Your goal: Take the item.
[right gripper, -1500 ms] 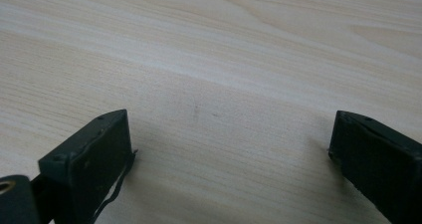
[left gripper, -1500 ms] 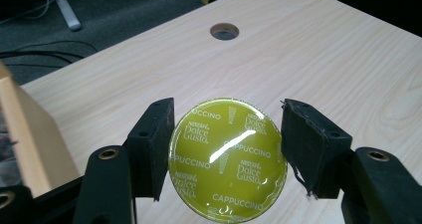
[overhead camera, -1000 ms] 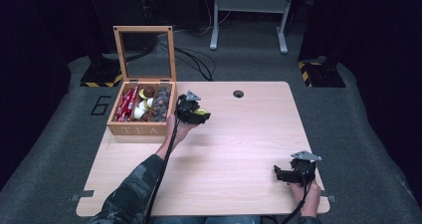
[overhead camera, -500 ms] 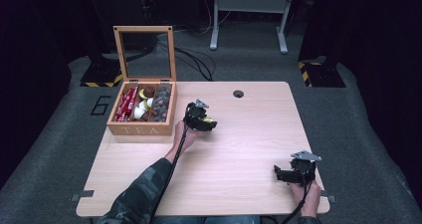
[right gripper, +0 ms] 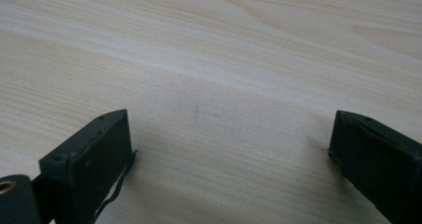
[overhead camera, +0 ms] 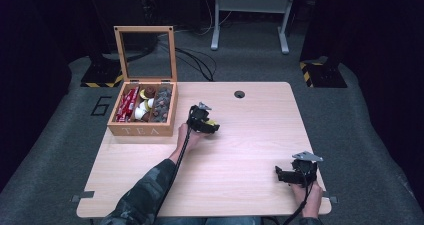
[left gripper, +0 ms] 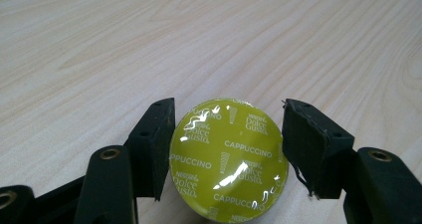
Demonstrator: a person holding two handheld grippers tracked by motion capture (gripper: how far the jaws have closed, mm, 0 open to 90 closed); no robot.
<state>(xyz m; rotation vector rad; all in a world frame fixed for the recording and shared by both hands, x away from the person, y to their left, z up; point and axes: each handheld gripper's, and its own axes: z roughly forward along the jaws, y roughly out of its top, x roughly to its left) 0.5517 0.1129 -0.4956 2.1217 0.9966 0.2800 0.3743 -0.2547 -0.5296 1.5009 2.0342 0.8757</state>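
Observation:
My left gripper (overhead camera: 206, 124) is shut on a yellow-green coffee capsule (left gripper: 229, 159) whose foil lid reads "Cappuccino". Its black pads (left gripper: 155, 139) press the capsule from both sides, low over the wooden table (overhead camera: 240, 145). In the high view the capsule (overhead camera: 212, 122) shows as a yellow spot at the jaw tips, right of the tea box. Near the table's front right corner, my right gripper (overhead camera: 280, 174) points left. In its own view the right gripper (right gripper: 229, 149) stands open, with bare wood between its fingers (right gripper: 92, 159).
A wooden box marked TEA (overhead camera: 140, 131) sits at the table's left, its glass lid (overhead camera: 145, 52) raised. It holds red sachets and several capsules in three compartments. A cable hole (overhead camera: 239, 94) lies at the back middle. Cables and a metal stand are on the floor behind.
My left gripper has carried the capsule from beside the tea box to the right and down toward the tabletop. The right gripper has stayed where it was.

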